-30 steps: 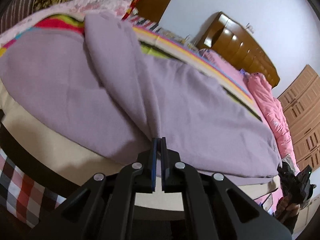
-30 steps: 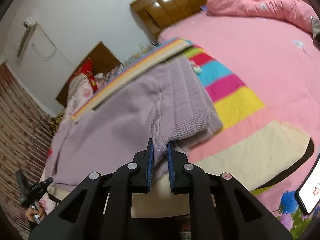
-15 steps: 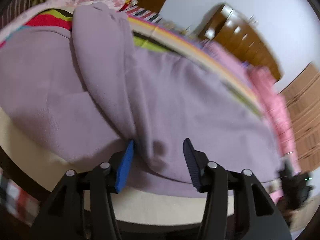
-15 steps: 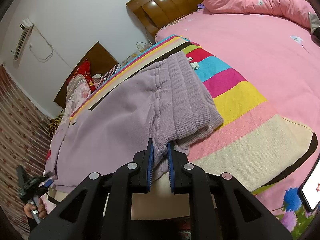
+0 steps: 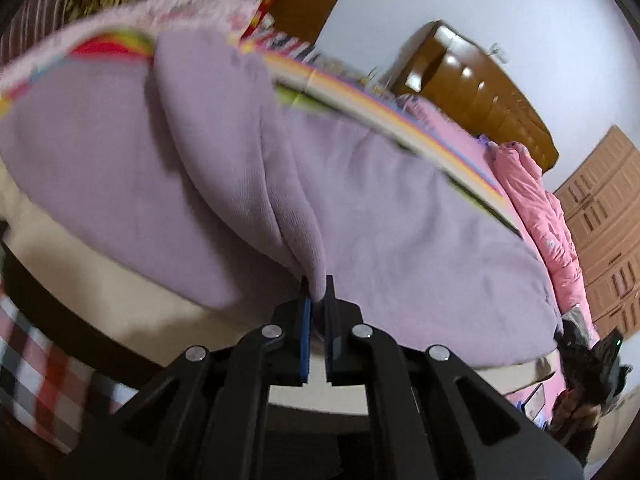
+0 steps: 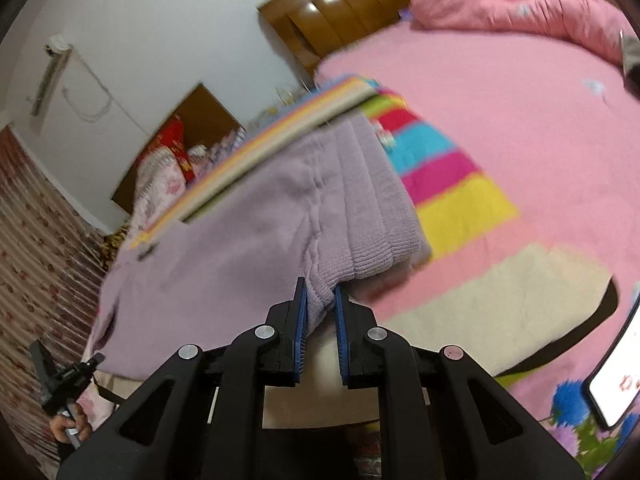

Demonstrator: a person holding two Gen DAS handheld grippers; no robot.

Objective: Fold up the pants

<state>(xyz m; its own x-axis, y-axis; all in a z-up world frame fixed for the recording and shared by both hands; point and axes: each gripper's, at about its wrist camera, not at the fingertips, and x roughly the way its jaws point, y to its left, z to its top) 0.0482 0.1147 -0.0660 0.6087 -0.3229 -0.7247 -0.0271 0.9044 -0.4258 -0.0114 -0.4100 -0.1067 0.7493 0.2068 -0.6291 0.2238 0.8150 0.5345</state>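
In the left wrist view, the left tool (image 5: 317,300) is seen closed on a pinched fold of the lilac pants (image 5: 380,216), the fabric rising from between its blue-padded fingers (image 5: 305,320) in a narrow ridge. The pants are spread across the near edge of the bed (image 5: 132,300), over a striped blanket (image 5: 400,128) whose coloured bands show along the far side. A wooden headboard (image 5: 480,92) is seen at the far right, with a pink quilt (image 5: 540,216) heaped in front of it and a wooden wardrobe (image 5: 604,216) at the right edge. The right tool (image 5: 596,364) is visible at the lower right, small and dark, so its state cannot be told from here. In the right wrist view, the right tool (image 6: 320,300) is shown clamped on the ribbed waistband (image 6: 372,220) of the pants (image 6: 224,240), a bunch of knit caught between its two fingers. The garment is laid leftwards along the near edge of the bed, on the striped blanket (image 6: 452,176), with the pink bedsheet (image 6: 500,92) beyond. The left tool (image 6: 64,376) is seen at the far left end of the pants, and a phone (image 6: 616,376) lies at the right edge.
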